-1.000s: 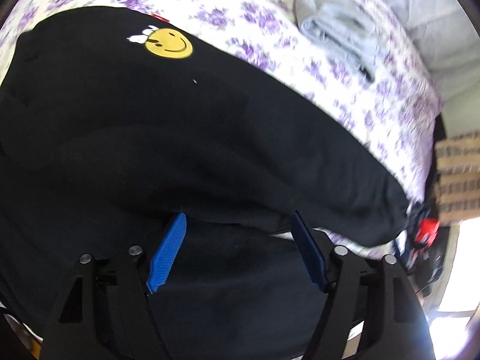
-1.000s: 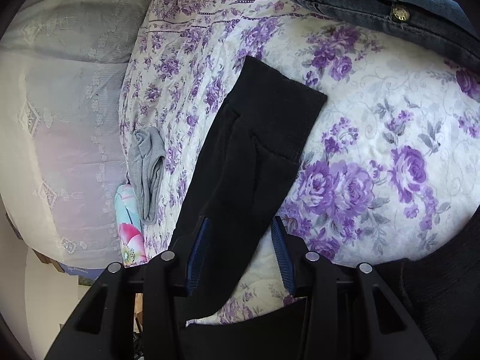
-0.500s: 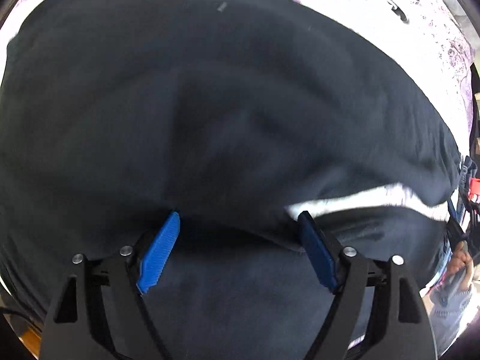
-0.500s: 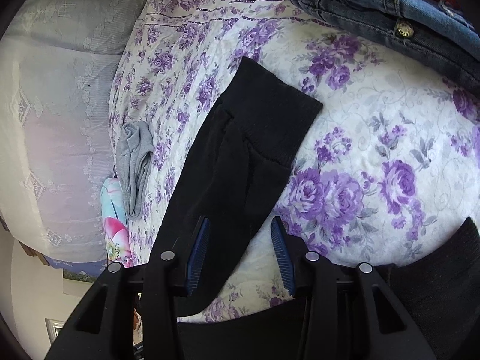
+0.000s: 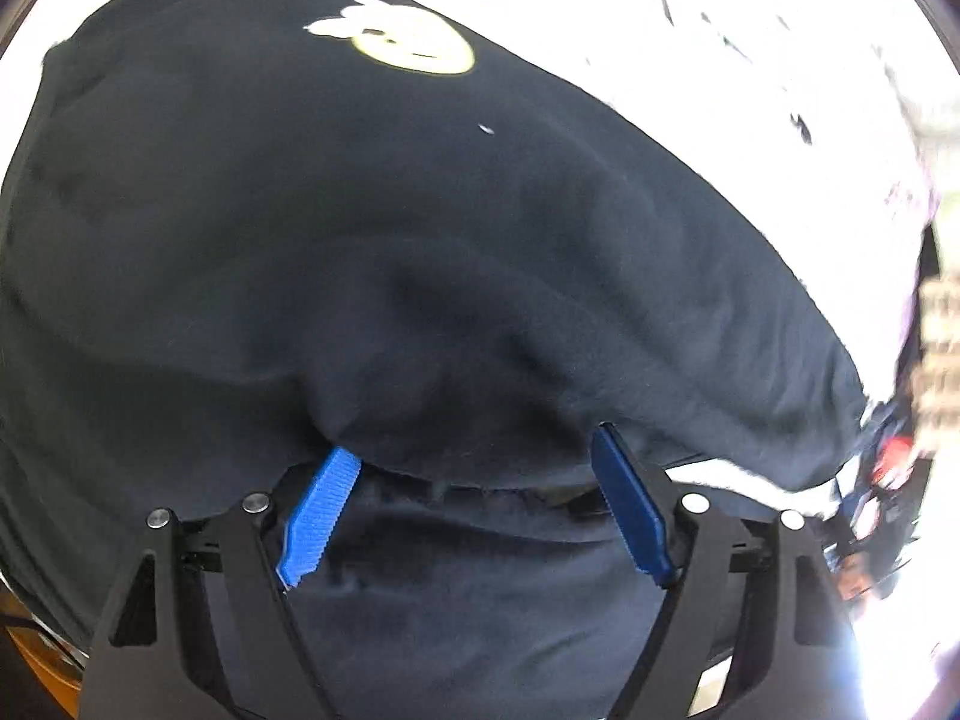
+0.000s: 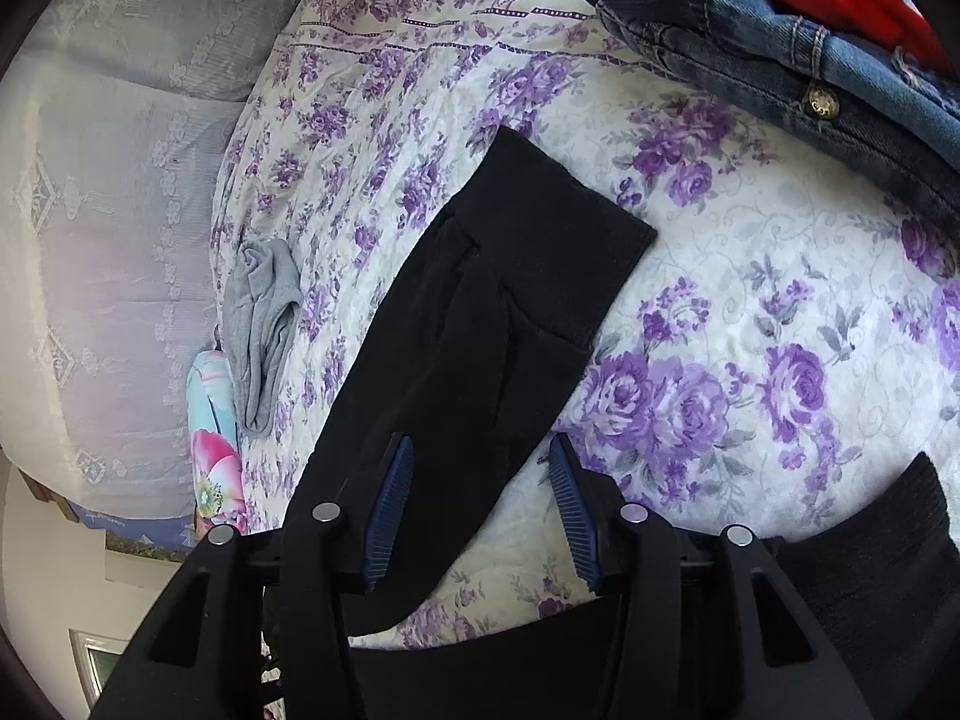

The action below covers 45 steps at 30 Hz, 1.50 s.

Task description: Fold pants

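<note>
The left tongs (image 5: 474,504) stand spread wide, a folded edge of the black pants (image 5: 372,252) running between the blue pads without being pinched; the cloth fills most of that frame, a yellow smiley patch (image 5: 414,48) at upper centre. The right tongs (image 6: 480,504) are opening over a pants leg (image 6: 480,312) that stretches toward frame centre on the flowered bedsheet (image 6: 750,312), jeans (image 6: 780,60) upper right, grey garment (image 6: 258,324) at left

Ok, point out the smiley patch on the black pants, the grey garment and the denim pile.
smiley patch (image 5: 414,47): left wrist view, on its yellow face.
grey garment (image 6: 261,324): right wrist view, on its crumpled middle.
denim pile (image 6: 780,60): right wrist view, on the stitched edge.
</note>
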Motion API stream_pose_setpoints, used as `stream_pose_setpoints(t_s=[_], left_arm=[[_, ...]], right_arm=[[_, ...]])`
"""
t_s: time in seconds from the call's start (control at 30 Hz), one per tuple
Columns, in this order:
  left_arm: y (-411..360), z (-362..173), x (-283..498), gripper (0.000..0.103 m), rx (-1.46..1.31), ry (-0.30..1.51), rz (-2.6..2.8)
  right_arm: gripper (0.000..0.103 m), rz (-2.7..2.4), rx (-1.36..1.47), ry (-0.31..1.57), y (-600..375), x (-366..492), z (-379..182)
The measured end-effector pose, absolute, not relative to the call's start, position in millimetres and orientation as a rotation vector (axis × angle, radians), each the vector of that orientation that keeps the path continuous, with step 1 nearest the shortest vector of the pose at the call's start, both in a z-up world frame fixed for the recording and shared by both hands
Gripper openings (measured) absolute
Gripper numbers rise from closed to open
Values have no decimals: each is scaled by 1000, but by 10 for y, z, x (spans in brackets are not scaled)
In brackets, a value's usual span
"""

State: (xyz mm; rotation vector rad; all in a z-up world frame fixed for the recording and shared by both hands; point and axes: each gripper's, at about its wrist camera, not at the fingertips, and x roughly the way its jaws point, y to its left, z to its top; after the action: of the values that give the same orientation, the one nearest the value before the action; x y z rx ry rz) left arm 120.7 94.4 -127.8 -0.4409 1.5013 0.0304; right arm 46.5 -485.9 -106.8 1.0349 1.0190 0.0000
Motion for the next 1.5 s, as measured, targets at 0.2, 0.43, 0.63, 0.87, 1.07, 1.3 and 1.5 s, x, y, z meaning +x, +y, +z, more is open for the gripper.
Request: stream_pose_setpoints(t_s=[0.2,0.43,0.63,0.87,1.07,1.3,1.5], left_arm=[[883,-1430,997,79,-305,1560,25],[1610,-961,796,77,-692,1347,-34],[2787,-650,1076,85,-701,1147,94],[3651,-802,1309,84,-565,1139,98],[3542,-1054,1616,83,-305,1131,-14],[3422,-1176,1664,44,-283,1159,-175],[3417,-1087,1656,39,-329,1141,-185]], right_arm=[[47,-18,1013,1009,-4928,418,-1031],[49,39,958,894,-4816,474,-615],[50,449,677,914,-3865,1046,-137],[51,704,494,973,-2909,1567,-14],[52,814,274,1070,-2328,1881,-59],[52,924,16,1151,-1848,2253,-300],[50,1036,-137,1233,-1494,2387,-614]])
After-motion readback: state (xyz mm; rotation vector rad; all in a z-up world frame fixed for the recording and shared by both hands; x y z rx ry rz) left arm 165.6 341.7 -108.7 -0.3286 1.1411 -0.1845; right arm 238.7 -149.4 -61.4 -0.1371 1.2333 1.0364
